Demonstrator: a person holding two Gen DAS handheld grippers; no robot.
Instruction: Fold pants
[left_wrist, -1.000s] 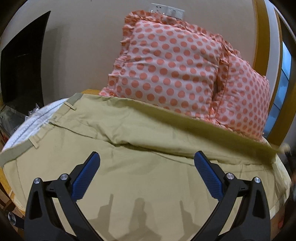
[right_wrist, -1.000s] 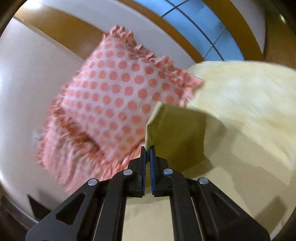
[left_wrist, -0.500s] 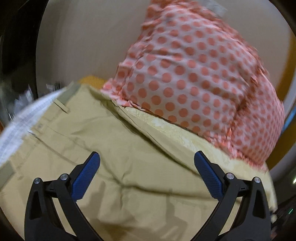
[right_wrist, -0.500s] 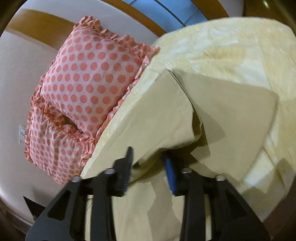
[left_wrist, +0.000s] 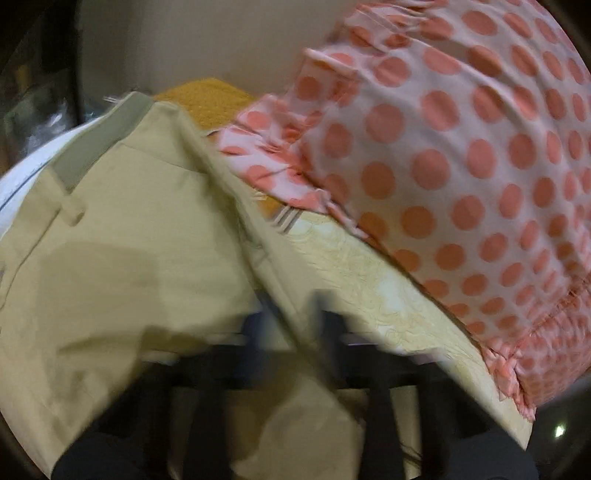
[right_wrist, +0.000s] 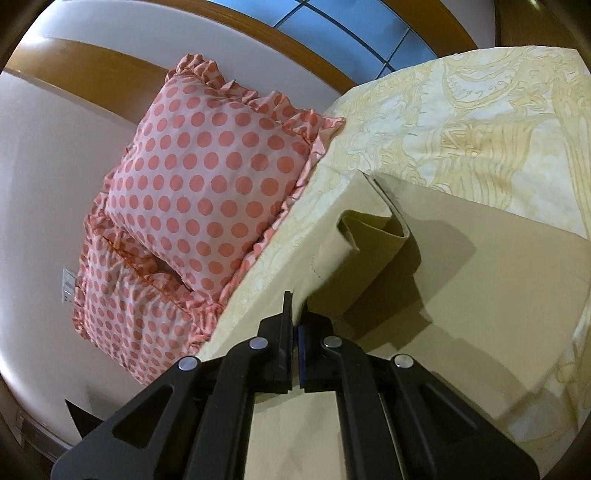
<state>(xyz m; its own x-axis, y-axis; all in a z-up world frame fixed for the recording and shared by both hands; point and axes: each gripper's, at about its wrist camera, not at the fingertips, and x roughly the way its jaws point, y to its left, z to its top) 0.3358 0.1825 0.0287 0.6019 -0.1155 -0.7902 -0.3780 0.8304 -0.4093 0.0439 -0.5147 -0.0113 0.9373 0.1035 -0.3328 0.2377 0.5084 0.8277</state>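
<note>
Right tongs (right_wrist: 294, 325) are pinched tight on an edge of the pants (right_wrist: 461, 288) — khaki cloth spread on the yellow bedspread (right_wrist: 480, 122) beside two dotted pillows (right_wrist: 210, 177). Left tongs (left_wrist: 291, 325) are badly blurred, fingers drawn near together about a pants seam — grip cannot be told.

Through the left wrist camera, badly smeared by blur, we see the khaki pants (left_wrist: 122, 236) spread over the left and middle, their darker waistband (left_wrist: 99, 144) and a belt loop (left_wrist: 72, 214) at upper left. Our left claw (left_wrist: 291, 328) sits low at centre, its fingers drawn near each other around a raised edge of the fabric; whether they pinch it we cannot tell. A pale yellow bedspread (left_wrist: 369, 280) shows beside it, and a pink polka-dot pillow (left_wrist: 461, 166) fills the right.
</note>
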